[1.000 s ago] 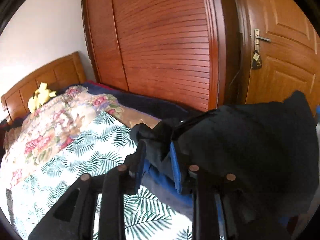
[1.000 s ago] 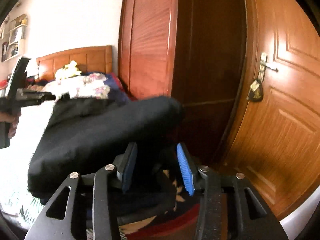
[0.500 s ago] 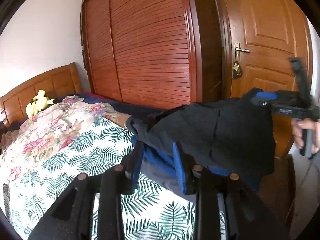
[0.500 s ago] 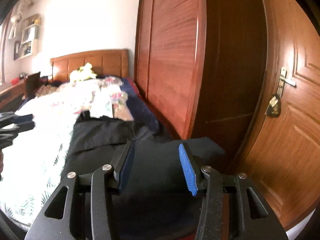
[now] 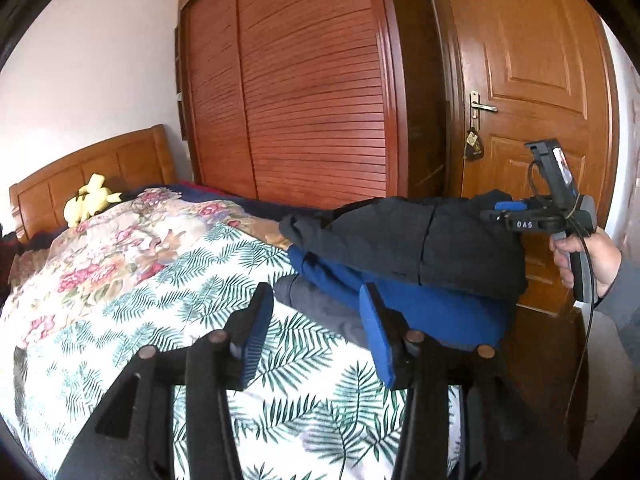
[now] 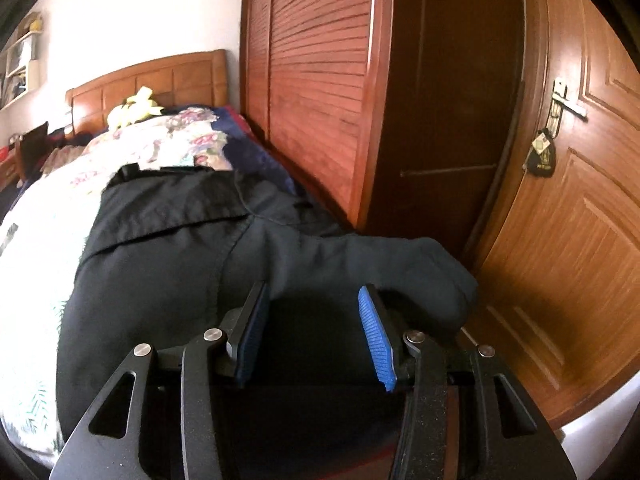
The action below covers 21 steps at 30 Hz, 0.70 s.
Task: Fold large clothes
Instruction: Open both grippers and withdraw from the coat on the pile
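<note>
Left wrist view: your left gripper (image 5: 316, 320) sits over the leaf-print bedspread (image 5: 192, 280), jaws part open and just been opening, nothing between the pads. The black garment (image 5: 404, 240) lies folded over on top of a blue one (image 5: 420, 312) at the bed's corner by the door (image 5: 532, 120). Your right gripper (image 5: 505, 211) is at its far end, side-on, with cloth bunched round the tips; grip can't be judged from here.

Right wrist view: right gripper (image 6: 316, 328) hovers low over the garment (image 6: 168, 260), jaws about half open, pads clear of the cloth as far as the dark fabric lets you tell. Nothing held.

Status, my read: one fold is down and released. The right end bulges over the bed edge, so you still need to square it, flatten it and probably fold again.
</note>
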### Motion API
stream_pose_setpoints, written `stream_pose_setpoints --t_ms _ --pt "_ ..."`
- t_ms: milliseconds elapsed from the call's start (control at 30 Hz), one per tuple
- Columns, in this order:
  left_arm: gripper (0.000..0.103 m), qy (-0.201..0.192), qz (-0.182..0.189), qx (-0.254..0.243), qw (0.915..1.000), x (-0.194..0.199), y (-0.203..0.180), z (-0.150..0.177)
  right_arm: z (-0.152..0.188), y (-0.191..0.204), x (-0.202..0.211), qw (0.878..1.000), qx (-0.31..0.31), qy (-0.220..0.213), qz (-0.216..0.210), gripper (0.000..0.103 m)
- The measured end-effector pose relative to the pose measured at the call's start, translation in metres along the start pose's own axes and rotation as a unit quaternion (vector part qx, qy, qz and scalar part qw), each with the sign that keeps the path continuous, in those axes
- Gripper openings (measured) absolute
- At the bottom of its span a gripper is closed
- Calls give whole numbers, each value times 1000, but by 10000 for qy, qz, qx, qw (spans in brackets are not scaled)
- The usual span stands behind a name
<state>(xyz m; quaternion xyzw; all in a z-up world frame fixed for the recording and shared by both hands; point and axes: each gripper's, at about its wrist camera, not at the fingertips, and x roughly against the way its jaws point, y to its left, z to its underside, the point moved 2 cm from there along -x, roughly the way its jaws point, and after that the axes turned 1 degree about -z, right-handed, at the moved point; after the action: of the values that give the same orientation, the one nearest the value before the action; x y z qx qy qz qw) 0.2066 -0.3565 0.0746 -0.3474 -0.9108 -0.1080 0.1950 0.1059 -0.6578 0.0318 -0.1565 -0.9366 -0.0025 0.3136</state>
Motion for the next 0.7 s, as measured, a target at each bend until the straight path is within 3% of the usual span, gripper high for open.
stream_pose_setpoints --t_ms 100,233,467,700 --pt "47 63 -98 150 9998 14 11 12 -4 12 20 9998 34 -199 30 52" --pt "47 173 -373 443 9982 37 30 33 -5 44 52 9985 96 -496 -233 67" --pt "47 278 -966 959 9903 88 70 75 10 147 89 9908 434 -766 -1027 84" --pt "47 277 -1588 1256 9789 146 104 111 44 246 103 9814 557 -718 -1693 86"
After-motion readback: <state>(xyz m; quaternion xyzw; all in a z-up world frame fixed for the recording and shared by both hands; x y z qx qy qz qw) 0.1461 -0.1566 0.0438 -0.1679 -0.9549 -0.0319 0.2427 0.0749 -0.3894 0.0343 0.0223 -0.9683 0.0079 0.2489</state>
